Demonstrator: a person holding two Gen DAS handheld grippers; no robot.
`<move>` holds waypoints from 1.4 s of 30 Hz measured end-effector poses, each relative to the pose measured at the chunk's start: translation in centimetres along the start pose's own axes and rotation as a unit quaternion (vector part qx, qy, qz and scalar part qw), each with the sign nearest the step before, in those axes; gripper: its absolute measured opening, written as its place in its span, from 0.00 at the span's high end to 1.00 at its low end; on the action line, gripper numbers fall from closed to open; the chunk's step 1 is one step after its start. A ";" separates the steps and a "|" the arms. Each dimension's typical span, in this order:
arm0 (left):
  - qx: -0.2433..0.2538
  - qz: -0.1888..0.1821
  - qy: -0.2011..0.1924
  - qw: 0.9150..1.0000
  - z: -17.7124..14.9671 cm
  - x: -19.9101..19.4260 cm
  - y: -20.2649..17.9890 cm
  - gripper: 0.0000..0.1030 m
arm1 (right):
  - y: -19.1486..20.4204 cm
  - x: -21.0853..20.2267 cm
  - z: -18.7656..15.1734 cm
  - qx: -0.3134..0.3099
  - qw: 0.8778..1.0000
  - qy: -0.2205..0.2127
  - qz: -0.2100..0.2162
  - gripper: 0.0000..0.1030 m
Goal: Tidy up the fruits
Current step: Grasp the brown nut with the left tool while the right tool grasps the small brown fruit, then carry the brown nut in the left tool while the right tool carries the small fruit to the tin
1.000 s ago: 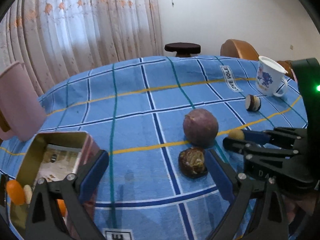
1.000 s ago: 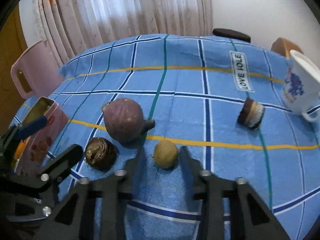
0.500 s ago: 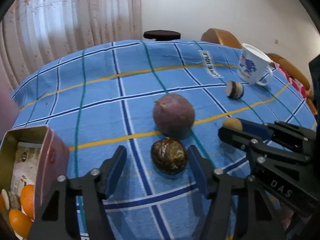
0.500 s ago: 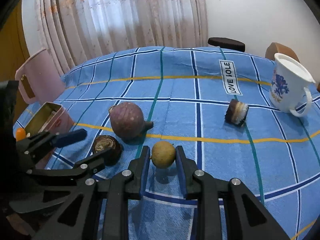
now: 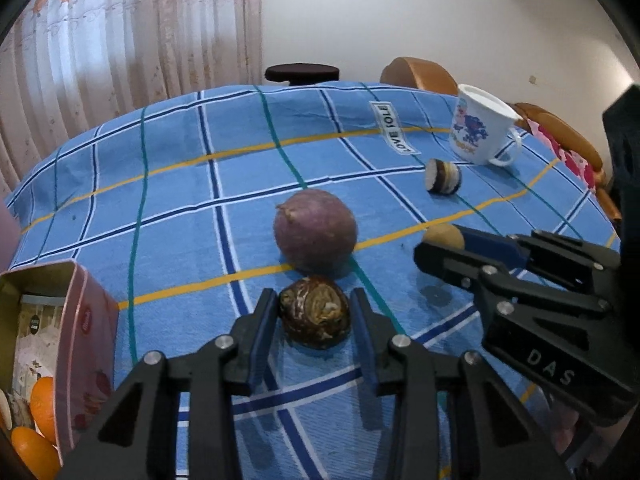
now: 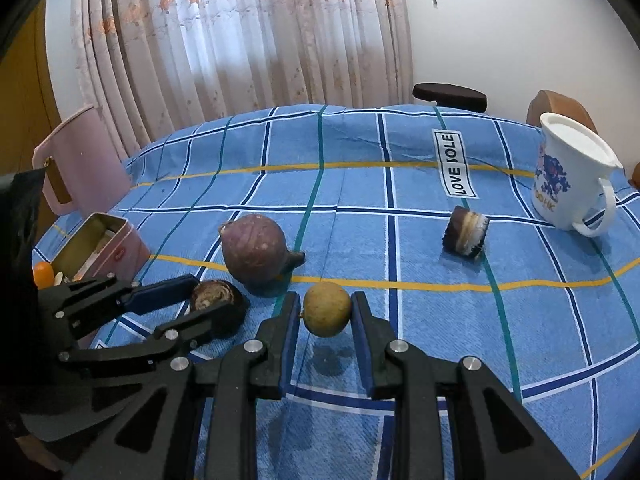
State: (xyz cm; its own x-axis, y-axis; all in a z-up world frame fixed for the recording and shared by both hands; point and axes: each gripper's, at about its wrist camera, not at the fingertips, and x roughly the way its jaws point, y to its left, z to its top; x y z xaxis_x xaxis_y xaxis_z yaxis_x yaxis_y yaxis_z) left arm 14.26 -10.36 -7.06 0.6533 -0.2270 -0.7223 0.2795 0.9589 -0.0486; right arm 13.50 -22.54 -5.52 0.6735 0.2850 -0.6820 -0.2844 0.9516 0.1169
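Brown wrinkled fruit (image 5: 315, 317) on cloth, just before purple round fruit (image 5: 315, 236); small yellow-tan fruit (image 6: 327, 309) lifted.

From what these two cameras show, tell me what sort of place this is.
Most likely a room in a home, perhaps a dining or living room. A table under a blue plaid tablecloth holds a printed mug and loose fruit, sheer flowered curtains hang behind, and wooden chair backs stand along the far side.

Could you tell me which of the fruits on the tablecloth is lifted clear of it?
The small yellow-green fruit in the right gripper; its shadow lies below, while the others rest on the cloth.
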 end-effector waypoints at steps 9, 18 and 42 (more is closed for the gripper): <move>-0.010 0.004 -0.033 0.999 -0.2 -1.5 0.3 0.63 | -0.2 -1.2 -0.1 0.004 0.999 -0.029 0.017 0.73; -0.017 0.021 -0.079 0.997 -0.4 -3.2 0.6 0.63 | 0.6 -2.9 -0.2 -0.020 0.997 -0.068 0.028 0.73; -0.005 0.076 -0.150 0.986 -1.2 -5.8 -0.4 0.63 | 1.8 -5.6 -1.0 -0.055 0.988 -0.145 0.023 0.73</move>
State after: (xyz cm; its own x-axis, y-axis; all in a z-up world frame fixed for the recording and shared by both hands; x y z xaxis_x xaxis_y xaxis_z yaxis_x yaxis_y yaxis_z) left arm 9.57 -9.19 -3.67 0.8662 -0.1200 -0.4851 0.1571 0.9869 0.0364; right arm 8.56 -22.58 -2.21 0.8209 0.3642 -0.4399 -0.3809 0.9231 0.0534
